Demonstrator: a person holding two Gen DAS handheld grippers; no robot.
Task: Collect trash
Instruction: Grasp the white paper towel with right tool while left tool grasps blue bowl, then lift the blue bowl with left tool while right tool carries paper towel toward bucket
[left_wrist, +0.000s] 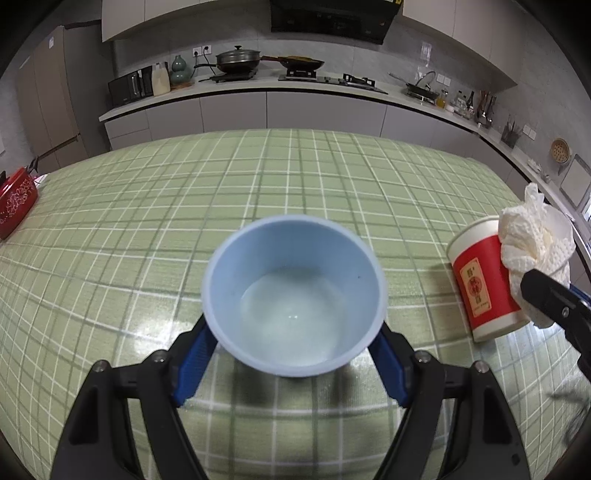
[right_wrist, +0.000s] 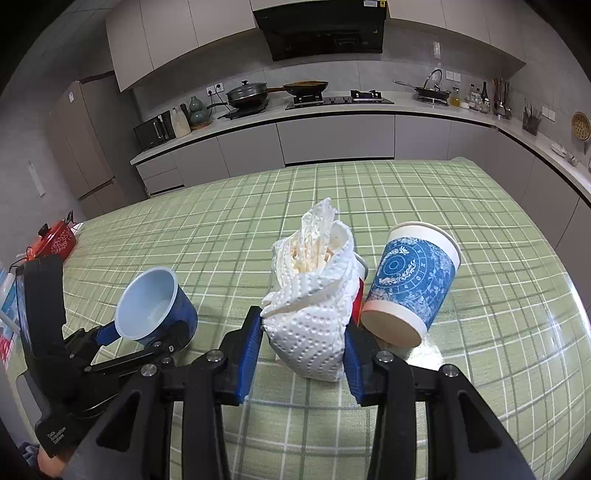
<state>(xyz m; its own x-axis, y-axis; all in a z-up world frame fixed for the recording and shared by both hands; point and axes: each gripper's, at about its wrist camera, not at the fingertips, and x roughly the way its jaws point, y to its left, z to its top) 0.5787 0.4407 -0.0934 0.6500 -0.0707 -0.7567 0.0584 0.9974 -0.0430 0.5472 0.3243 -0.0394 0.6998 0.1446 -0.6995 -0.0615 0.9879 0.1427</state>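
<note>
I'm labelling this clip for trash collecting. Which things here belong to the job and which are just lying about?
Job:
- blue tub, in left tool
- paper towel, in right tool
- red cup
- blue paper cup

Lying about:
- red pot
- pans on the counter
- microwave

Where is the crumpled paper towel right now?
Right wrist view, centre: the paper towel sits clamped in the right gripper, with the blue patterned cup lying just right of it.
</note>
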